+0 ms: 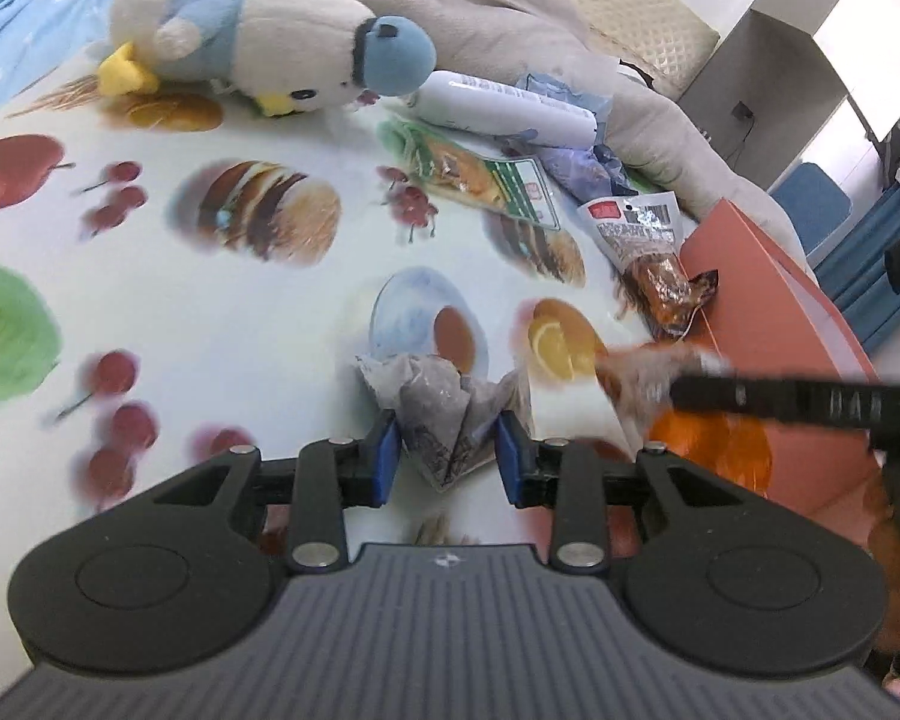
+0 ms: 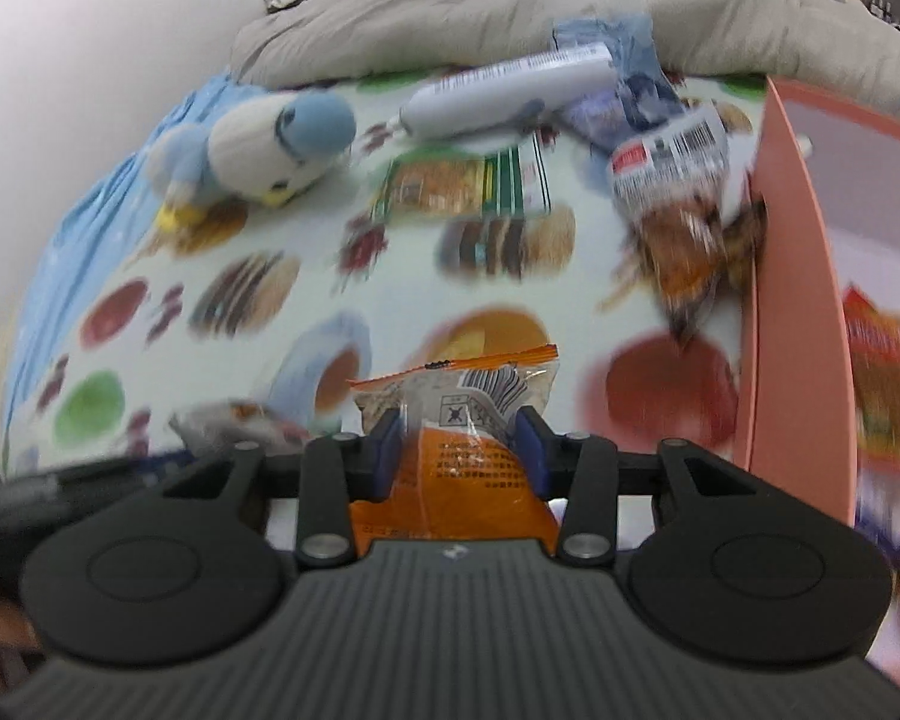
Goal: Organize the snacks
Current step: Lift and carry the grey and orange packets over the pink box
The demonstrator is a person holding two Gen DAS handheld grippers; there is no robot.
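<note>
1. Plush and out of scope at the far left, a white-and-blue stuffed bird toy is seen lying on the food-printed bed sheet; it is no snack and is judged to need no handling.

2. Held between the blue pads of the left gripper is a crumpled grey-and-clear foil snack packet. The pads are pressed against both sides of the packet, which is lifted clear of the sheet. This item is judged to be in transit, not yet stored.

3. Further back, three items are left on the sheet: a white cylindrical tube, a flat green-and-orange snack pouch just in front of it, and a clear packet with a barcode label and brown contents, whose lower end touches the box wall. A crumpled blue wrapper lies beside the tube.

4. Clamped in the right gripper is an orange-and-clear plastic snack bag, with both pads closed on its sides. It is carried above the sheet, near the box.

5. At the right stands the salmon-pink cardboard box, open at the top. A red-and-orange packet is visible inside it, blurred.

6. Progress is judged as early to middle: at least one item is stored, two are being carried, and roughly three or four remain to be collected.
</note>
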